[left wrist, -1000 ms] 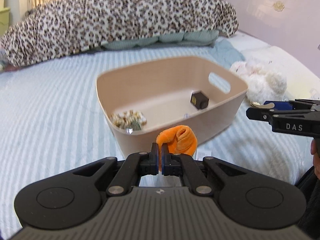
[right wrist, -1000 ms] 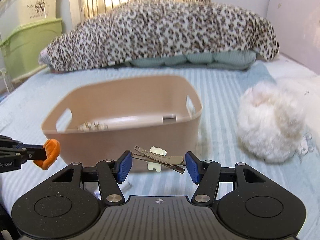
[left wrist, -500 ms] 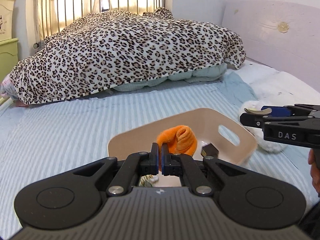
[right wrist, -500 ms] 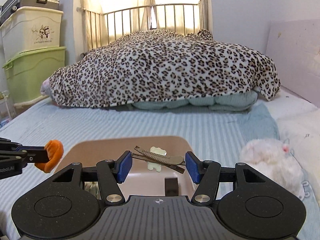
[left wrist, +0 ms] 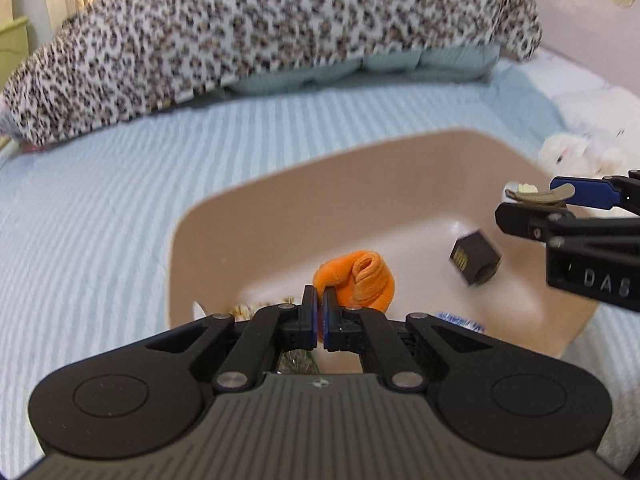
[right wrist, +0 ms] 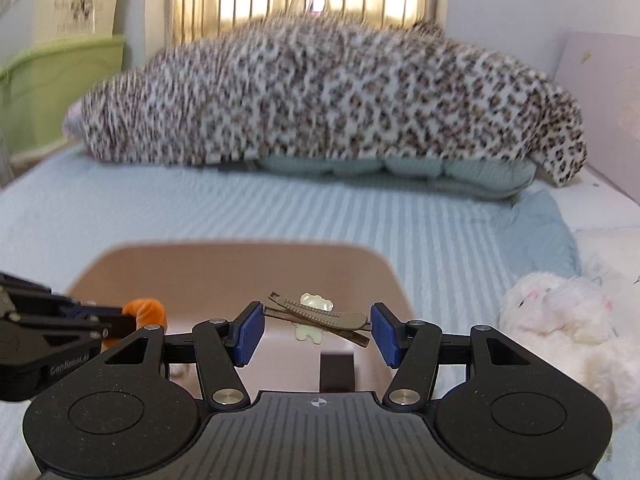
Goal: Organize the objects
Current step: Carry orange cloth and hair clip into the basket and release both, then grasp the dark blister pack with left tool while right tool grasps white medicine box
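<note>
A beige plastic basket [left wrist: 188, 236] [right wrist: 376, 264] sits on the striped bed. My left gripper [left wrist: 319, 304] is shut on a rolled orange cloth [left wrist: 356, 280] [right wrist: 146, 310], held above the basket's near left part. My right gripper [right wrist: 318, 330] [left wrist: 532, 200] is shut on a brown hair clip [right wrist: 320, 314] [left wrist: 540, 197] with a small pale bear charm, held lengthwise between the blue pads over the basket's right side. Inside the basket lie a small black cube [left wrist: 476, 262] and other small items partly hidden behind my left fingers.
A white plush toy [right wrist: 560, 316] [left wrist: 580, 152] lies on the bed right of the basket. A leopard-print blanket [right wrist: 328, 92] is heaped on pale green pillows at the back. Green and cream storage bins [right wrist: 52, 60] stand far left. A headboard [left wrist: 592, 28] runs along the right.
Both grippers have moved forward from in front of the basket to above it, each still holding its item. The basket's inside now lies beneath the left gripper.
</note>
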`<state>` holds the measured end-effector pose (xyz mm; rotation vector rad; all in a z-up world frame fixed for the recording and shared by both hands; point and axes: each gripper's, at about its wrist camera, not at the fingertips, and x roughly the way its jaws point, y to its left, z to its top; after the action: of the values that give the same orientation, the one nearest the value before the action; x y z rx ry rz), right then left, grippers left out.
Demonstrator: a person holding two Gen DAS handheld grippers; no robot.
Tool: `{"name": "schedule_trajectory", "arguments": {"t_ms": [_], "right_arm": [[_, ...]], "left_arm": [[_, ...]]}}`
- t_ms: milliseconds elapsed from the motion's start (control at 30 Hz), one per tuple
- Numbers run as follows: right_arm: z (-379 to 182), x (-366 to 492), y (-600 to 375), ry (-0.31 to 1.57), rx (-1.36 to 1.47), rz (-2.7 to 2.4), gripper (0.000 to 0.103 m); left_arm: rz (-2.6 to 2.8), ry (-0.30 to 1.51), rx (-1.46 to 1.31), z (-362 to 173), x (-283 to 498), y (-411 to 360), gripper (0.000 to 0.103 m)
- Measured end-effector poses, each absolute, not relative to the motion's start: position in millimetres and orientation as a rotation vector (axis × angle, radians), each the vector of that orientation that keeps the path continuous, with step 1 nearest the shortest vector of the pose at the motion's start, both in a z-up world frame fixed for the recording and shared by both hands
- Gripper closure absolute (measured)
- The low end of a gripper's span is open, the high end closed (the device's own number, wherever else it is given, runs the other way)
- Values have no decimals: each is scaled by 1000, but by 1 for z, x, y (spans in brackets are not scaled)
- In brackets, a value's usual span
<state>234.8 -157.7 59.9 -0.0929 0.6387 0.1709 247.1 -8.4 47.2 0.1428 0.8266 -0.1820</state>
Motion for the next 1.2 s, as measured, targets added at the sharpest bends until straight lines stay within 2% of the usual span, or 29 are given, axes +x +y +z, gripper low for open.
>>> {"name": "schedule_trajectory", "arguments": {"t_ms": [200,267,333,367,433,500,667,800,1067,1200], "right_arm": [[29,246,-147,731,-132,180,48],[24,247,-147,755,-126,179,47],[24,245,-149,757,-119,171,40],[27,242,-150,746,-111,170,39],[36,233,-155,708,-89,171,32],[47,225,-160,676,-71,166,28],[72,200,-170,630,-50,160,23],[85,177,-176,603,-62,161,14],[89,131,-184,640,-80,168,8],[78,114,-185,676,-99,162,8]], "left_arm": [[-173,896,145,25,252,-6,99],[-169,903,136,25,251,-4,93],[-145,889,133,30,246,-2,86],[-141,874,135,35,242,-2,82],[-132,844,131,46,234,-3,49],[-116,810,125,58,223,-2,32],[-131,755,129,83,200,-3,25],[-142,747,124,91,179,-2,24],[-157,752,120,94,131,0,21],[-163,774,117,86,114,3,16]]}}
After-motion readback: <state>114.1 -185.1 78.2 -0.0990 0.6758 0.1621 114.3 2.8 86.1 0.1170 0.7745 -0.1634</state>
